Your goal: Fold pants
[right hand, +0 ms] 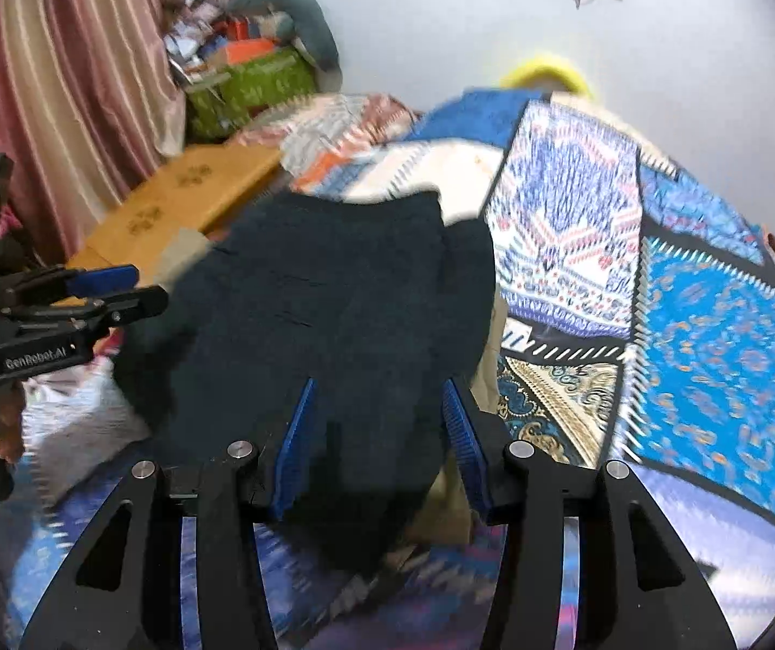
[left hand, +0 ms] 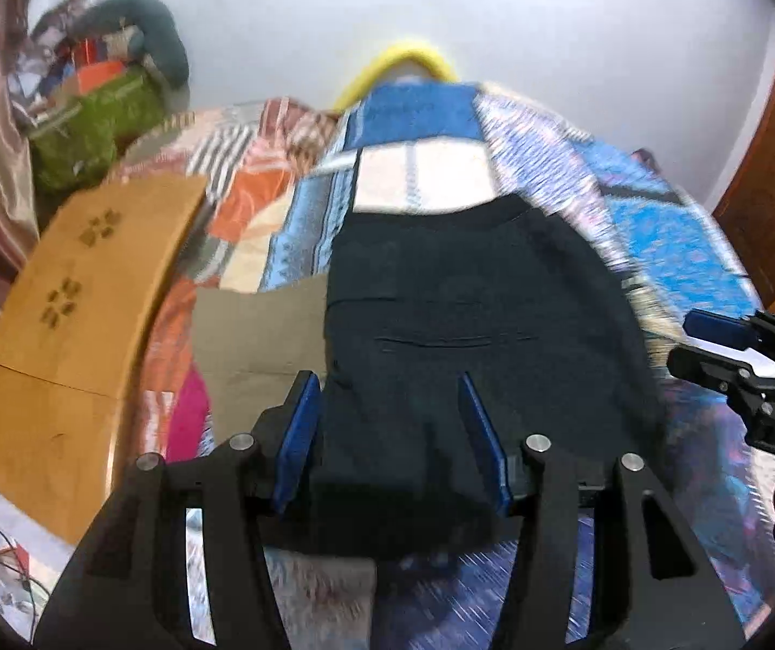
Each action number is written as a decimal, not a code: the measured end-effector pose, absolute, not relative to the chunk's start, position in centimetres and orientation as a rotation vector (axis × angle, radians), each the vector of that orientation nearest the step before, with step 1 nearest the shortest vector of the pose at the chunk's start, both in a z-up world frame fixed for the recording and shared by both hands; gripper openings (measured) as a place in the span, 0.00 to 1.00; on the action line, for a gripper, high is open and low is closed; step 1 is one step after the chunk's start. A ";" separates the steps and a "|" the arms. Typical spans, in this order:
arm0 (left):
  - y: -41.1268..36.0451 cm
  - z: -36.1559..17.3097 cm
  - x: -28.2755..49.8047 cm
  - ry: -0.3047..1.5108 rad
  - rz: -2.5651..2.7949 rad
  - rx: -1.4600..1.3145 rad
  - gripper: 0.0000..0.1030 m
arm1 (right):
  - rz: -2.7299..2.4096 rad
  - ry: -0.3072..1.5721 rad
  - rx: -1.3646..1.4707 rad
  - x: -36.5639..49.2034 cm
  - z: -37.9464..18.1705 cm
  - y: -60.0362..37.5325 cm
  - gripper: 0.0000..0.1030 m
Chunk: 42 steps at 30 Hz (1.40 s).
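The dark pants lie on the quilt, seemingly folded into a compact stack; left gripper and right gripper both stand apart above them, holding nothing; perhaps only smoothing remains.

A home bedroom: patchwork quilt over a bed; striped curtain; wooden headboard.

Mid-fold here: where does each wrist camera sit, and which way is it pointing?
Left wrist: rides the left tool, looking along it over the dark pants on the patchwork bedspread; right tool at right.
Right wrist: rides the right tool, facing the same pants; left tool at left.
Shared: pants, bedspread, wooden board.
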<state>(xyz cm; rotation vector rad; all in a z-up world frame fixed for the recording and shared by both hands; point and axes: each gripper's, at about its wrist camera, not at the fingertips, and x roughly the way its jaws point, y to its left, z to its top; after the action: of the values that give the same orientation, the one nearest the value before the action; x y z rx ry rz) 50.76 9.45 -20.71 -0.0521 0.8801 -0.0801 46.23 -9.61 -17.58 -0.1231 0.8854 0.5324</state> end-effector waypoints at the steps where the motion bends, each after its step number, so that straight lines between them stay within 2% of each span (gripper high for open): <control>1: 9.2 -19.4 49.7 0.861 -0.092 -0.052 0.52 | 0.537 0.866 -0.114 45.8 -16.5 -9.6 0.43; 9: 6.6 -8.6 39.8 0.673 -0.141 -0.007 0.52 | 0.572 0.638 -0.067 35.8 -5.7 -11.4 0.44; 15: 5.2 -3.0 31.0 0.538 -0.169 -0.021 0.52 | 0.565 0.498 -0.032 28.0 -0.9 -12.9 0.45; 25: 2.4 1.7 17.0 0.329 -0.137 0.023 0.53 | 0.585 0.300 -0.017 17.7 3.5 -13.8 0.45; 30: 1.6 2.8 12.2 0.243 -0.126 0.022 0.64 | 0.592 0.235 -0.018 14.3 3.8 -13.6 0.45; 32: 1.4 2.9 10.7 0.224 -0.132 0.024 0.68 | 0.591 0.234 -0.009 13.6 3.5 -13.5 0.51; 33: 1.3 2.9 10.0 0.212 -0.138 0.029 0.70 | 0.586 0.233 -0.006 13.5 3.3 -13.5 0.63; 34: 1.2 2.8 9.6 0.206 -0.138 0.030 0.77 | 0.569 0.227 -0.006 13.3 3.0 -13.6 0.76; 35: 1.2 2.8 9.4 0.202 -0.132 0.029 0.85 | 0.553 0.220 -0.007 12.9 2.8 -13.5 0.80; 38: 1.3 2.4 8.7 0.190 -0.112 0.006 0.96 | 0.527 0.214 -0.008 12.2 2.5 -13.5 0.84; 40: 1.4 2.1 8.5 0.193 -0.106 0.002 0.98 | 0.522 0.215 0.005 12.0 2.5 -13.6 0.92; 42: 1.4 1.8 8.2 0.187 -0.086 0.010 0.99 | 0.507 0.210 0.002 11.6 2.6 -13.5 0.94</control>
<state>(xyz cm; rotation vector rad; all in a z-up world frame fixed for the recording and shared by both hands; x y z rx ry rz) 8.23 1.40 1.78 0.0105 0.1867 -0.0858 11.64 -13.53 2.58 0.0017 0.2104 0.5072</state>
